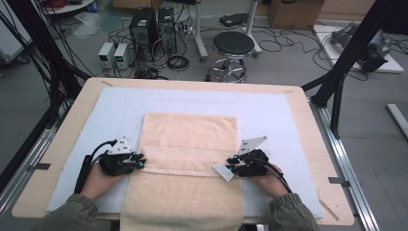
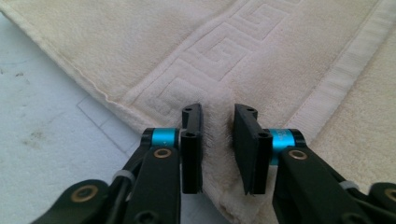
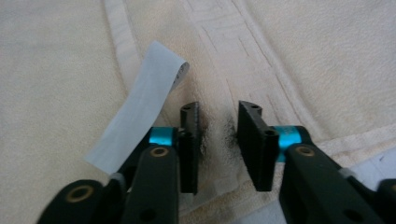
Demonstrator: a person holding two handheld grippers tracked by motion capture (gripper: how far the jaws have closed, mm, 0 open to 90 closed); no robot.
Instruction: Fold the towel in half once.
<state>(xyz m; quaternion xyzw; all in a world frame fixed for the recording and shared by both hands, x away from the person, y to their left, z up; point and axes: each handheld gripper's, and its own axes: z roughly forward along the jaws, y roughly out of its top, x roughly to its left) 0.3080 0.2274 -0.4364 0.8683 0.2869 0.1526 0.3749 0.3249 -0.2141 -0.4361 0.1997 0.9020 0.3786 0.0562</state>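
One towel (image 1: 191, 144), one white tag (image 1: 223, 172) on it, one white mat (image 1: 269, 108), one table (image 1: 308, 139). Two grippers, left (image 1: 139, 161) and right (image 1: 231, 163), two hands, left hand (image 1: 101, 180) and right hand (image 1: 269, 183), two sleeves. On the floor behind: one stool (image 1: 233, 45), two PC towers (image 1: 154, 26), two small grey power units (image 1: 115, 54), one cardboard box (image 1: 294, 12).

A wooden table (image 1: 308, 120) carries a white mat (image 1: 269, 115) under a cream towel (image 1: 190, 130).
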